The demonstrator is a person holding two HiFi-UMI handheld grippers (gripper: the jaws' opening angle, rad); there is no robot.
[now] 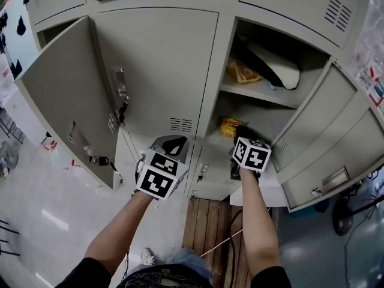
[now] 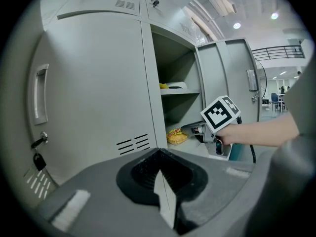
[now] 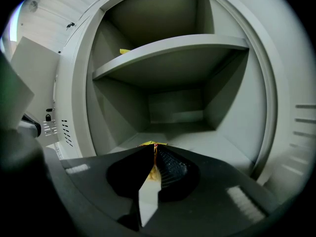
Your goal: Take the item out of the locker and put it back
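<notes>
Head view, read with both gripper views. The right gripper [image 1: 237, 132] reaches into the lower compartment of the open locker [image 1: 213, 83], under the shelf [image 1: 259, 92]. There the yellow snack bag [image 1: 230, 126] sits near the front edge of the compartment floor. Right gripper view shows the jaws closed on a thin yellow edge of that bag, pinched at the tips. A pinch on the flat seam probably suits a soft, puffy packet better than a squeeze on its body. Whether the bag rests on the floor or is just lifted cannot be told. The locker door [image 1: 318, 122] stands swung wide to the right, which leaves a free path in and out.

The left gripper [image 1: 172, 141] has its jaws closed with nothing between them. It hangs in front of the closed neighbouring door [image 1: 159, 71], likely kept out of the way because 1 gripper is enough here. The left forearm [image 1: 117, 233] and right forearm [image 1: 258, 221] are stretched forward, roughly parallel, and each gripper points ahead and slightly downward. On the shelf lie a 2nd yellow packet [image 1: 242, 72] and a white and black object [image 1: 277, 69], both untouched.
</notes>
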